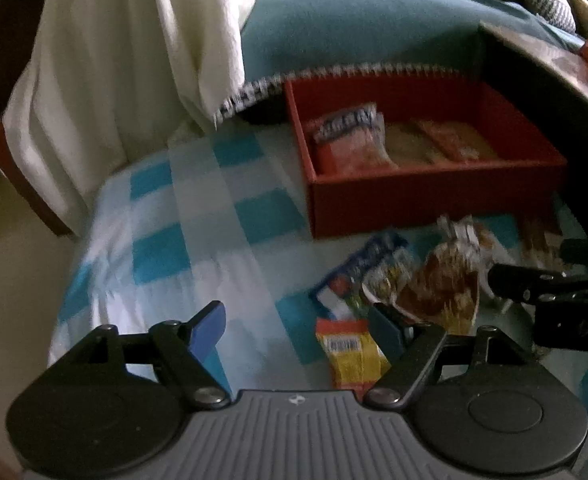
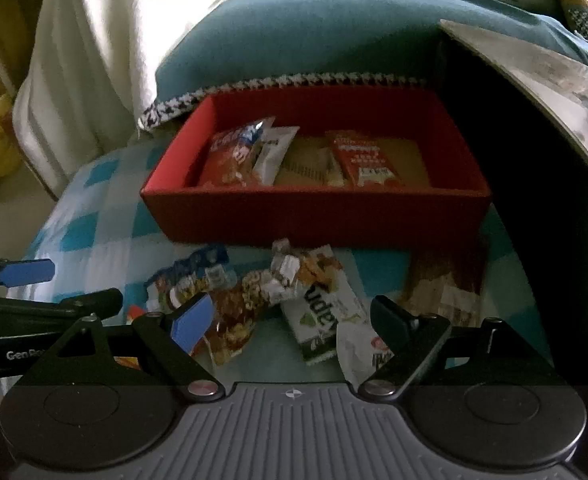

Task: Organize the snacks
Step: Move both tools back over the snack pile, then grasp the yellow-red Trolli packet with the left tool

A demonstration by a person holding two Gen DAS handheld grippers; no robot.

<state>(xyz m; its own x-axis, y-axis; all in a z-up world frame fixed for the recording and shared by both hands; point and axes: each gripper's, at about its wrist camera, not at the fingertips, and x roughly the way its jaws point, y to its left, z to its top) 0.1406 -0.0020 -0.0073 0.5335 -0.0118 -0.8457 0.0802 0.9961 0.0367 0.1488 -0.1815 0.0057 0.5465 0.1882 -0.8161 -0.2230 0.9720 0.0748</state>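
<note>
A red box [image 1: 434, 204] [image 2: 318, 220] stands on the checked cloth and holds several snack packets [image 2: 358, 160]. In front of it lies a loose pile: a brown popcorn bag [image 1: 442, 292] [image 2: 237, 312], a blue packet [image 1: 358, 272], a yellow-orange packet [image 1: 354, 356], a green-and-white packet [image 2: 322, 320] and a white pouch [image 2: 362, 348]. My left gripper [image 1: 298, 324] is open and empty, left of the pile. My right gripper [image 2: 294, 320] is open and empty, low over the pile. Each gripper shows at the edge of the other's view.
A blue-and-white checked cloth [image 1: 197, 240] covers the surface. A teal cushion [image 2: 334, 32] lies behind the box and a white cloth [image 1: 133, 60] hangs at the back left. A dark table edge [image 2: 534, 100] curves along the right.
</note>
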